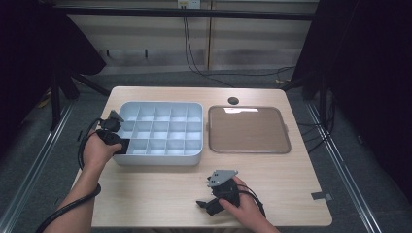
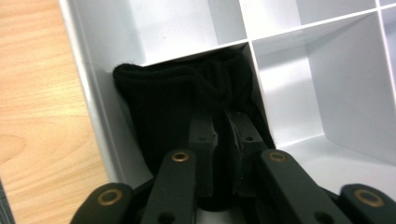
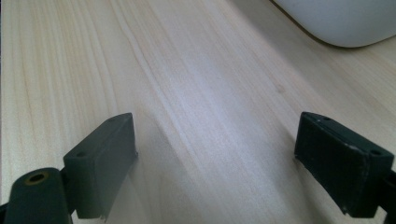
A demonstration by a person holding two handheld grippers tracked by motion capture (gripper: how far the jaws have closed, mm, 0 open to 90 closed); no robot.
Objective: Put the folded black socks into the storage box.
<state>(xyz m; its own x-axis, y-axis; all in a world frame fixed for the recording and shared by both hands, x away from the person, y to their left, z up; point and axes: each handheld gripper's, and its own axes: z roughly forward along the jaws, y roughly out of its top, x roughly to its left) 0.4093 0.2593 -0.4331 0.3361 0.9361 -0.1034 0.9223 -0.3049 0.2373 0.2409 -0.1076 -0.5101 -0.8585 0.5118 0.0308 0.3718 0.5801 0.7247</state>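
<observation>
Left tongs: clenched on a black sock, inside the near-left corner compartment of the grey divided tray. Right tongs: released, jaws wide apart, low over bare worktop near its front edge. Grey divided tray: left-centre of worktop. Brown flat tray: just beside it, toward the right edge.

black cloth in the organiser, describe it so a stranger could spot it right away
Find the pale grey divided organiser on the table's left half, beside the brown tray. Go to its near-left corner compartment. The black cloth is stuffed there, with the left hand-held gripper shut on it.
</observation>
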